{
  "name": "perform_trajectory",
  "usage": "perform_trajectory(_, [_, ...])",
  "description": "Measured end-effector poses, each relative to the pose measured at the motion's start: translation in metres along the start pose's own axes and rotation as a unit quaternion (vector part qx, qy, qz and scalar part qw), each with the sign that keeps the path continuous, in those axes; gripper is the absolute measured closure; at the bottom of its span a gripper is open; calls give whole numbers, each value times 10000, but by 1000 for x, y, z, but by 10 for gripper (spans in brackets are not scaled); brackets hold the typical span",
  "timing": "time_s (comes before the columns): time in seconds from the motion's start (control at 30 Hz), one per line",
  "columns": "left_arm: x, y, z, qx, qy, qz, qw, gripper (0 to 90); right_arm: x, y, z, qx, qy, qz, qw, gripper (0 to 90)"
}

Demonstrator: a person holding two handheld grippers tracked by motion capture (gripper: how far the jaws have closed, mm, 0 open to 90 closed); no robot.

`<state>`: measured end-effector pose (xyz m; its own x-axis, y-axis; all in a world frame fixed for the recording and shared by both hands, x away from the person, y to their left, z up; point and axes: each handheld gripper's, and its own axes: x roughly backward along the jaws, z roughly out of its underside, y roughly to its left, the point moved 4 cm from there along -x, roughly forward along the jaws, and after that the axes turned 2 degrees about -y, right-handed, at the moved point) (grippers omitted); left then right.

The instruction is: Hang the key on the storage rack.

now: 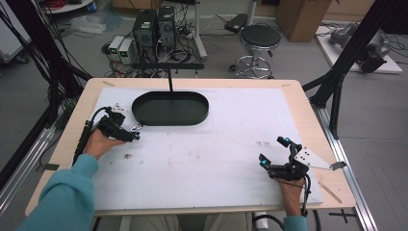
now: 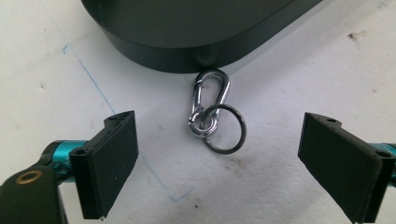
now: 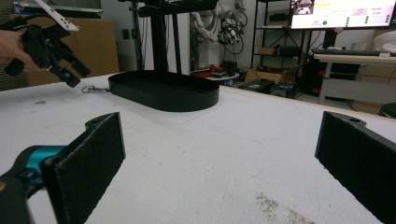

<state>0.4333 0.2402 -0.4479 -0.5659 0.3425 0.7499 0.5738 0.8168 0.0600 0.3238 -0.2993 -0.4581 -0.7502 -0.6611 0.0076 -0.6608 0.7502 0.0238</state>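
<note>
A small silver carabiner (image 2: 211, 95) with a dark key ring (image 2: 224, 128) linked to it lies on the white mat, touching the wall of a black oval tray (image 2: 196, 51). My left gripper (image 2: 224, 168) is open just short of it, one jaw on each side and nothing between them. In the high view the carabiner (image 1: 137, 127) lies by the tray's (image 1: 144, 118) near-left rim, just past the left gripper (image 1: 132, 134). My right gripper (image 1: 273, 151) is open and holds nothing at the mat's near right. In its own view the right gripper (image 3: 219, 163) faces the tray (image 3: 163, 100) across bare mat.
A black post with a crossbar (image 1: 169, 77) rises behind the tray. The white mat (image 1: 231, 139) covers most of the wooden table (image 1: 72, 120). A stool (image 1: 259, 41) and computer towers (image 1: 154, 29) stand on the floor beyond the far edge.
</note>
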Motion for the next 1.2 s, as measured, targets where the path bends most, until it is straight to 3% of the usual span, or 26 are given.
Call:
perform_trajectory(0.1, [-2,1,1,-35,86,-78,9999,151,0,-1,0,49,-35,4,10000,9])
perform_trajectory(0.33, [-9,-1,3,-41,222,5,9997,191,0,-1,0,13,-2,5,10000,9])
perform_trajectory(1.2, [-8,-1,3,-251,170,-35,9995,561,0,-1,0,-8,1,14,10000,9])
